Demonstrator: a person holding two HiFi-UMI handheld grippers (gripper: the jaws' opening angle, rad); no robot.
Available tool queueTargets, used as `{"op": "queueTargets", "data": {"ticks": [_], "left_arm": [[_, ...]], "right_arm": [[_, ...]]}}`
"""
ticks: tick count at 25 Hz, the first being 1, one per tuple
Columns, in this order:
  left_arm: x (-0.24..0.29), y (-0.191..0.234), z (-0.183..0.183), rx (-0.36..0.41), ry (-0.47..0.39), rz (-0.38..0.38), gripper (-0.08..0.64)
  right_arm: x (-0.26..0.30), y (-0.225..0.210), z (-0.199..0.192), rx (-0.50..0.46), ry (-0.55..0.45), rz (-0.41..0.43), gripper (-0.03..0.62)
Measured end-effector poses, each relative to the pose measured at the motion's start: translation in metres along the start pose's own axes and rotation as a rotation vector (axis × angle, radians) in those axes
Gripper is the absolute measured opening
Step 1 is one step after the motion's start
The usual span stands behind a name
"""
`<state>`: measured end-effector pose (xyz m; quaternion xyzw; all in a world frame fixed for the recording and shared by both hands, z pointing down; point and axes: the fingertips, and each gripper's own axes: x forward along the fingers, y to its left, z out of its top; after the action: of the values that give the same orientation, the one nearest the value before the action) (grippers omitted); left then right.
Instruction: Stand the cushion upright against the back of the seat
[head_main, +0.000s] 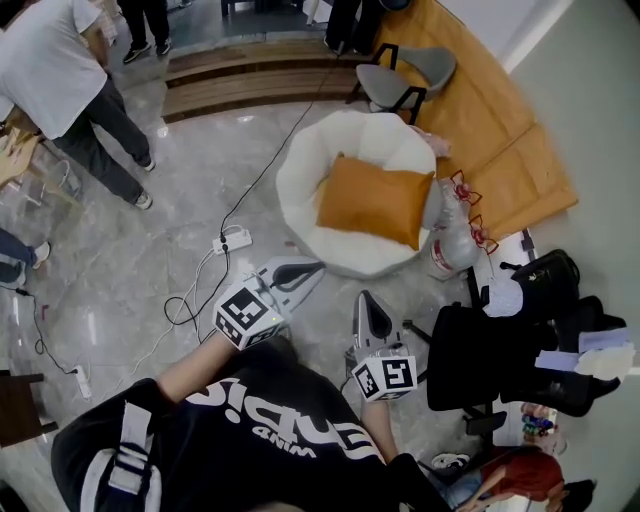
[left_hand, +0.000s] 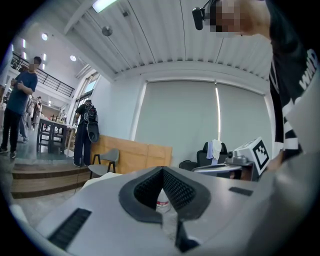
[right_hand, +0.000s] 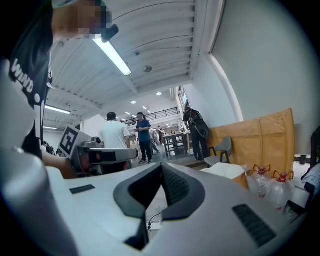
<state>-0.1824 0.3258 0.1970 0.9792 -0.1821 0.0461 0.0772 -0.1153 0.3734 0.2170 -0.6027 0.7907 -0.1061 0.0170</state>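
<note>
The left gripper (head_main: 312, 267) has its 2 jaws pressed together with nothing between them. The right gripper (head_main: 366, 298) is the same, closed and empty. Both point toward the white round seat (head_main: 300, 165) and are held over the marble floor (head_main: 130, 270) just short of its near edge, the left one nearer to it. The orange cushion (head_main: 375, 200) lies broad face up in the seat's hollow, apart from both grippers. 2 clear water jugs (head_main: 452, 235) with red handles stand just beside the seat's right side. A white power strip (head_main: 235, 240) lies on the floor to the left. A black office chair (head_main: 480, 355) stands to the right of the right gripper.
</note>
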Motion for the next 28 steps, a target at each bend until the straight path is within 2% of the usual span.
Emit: {"op": "queueTargets", "data": {"ticks": [8,16,28], "left_arm": [[0.012,0.043,0.011,-0.002,-0.006,-0.007,0.008],[0.023,0.057,0.005,-0.028,0.008,-0.034,0.008],[0.088,0.081,0.009,-0.037,0.023,-0.046,0.008]], "right_arm": [[0.038,-0.004,0.006,-0.008,0.01,-0.015,0.02],[0.052,-0.017,0.01,-0.006,0.017,-0.035,0.02],[0.083,-0.077,0.015,0.01,0.029,-0.038,0.02]]}}
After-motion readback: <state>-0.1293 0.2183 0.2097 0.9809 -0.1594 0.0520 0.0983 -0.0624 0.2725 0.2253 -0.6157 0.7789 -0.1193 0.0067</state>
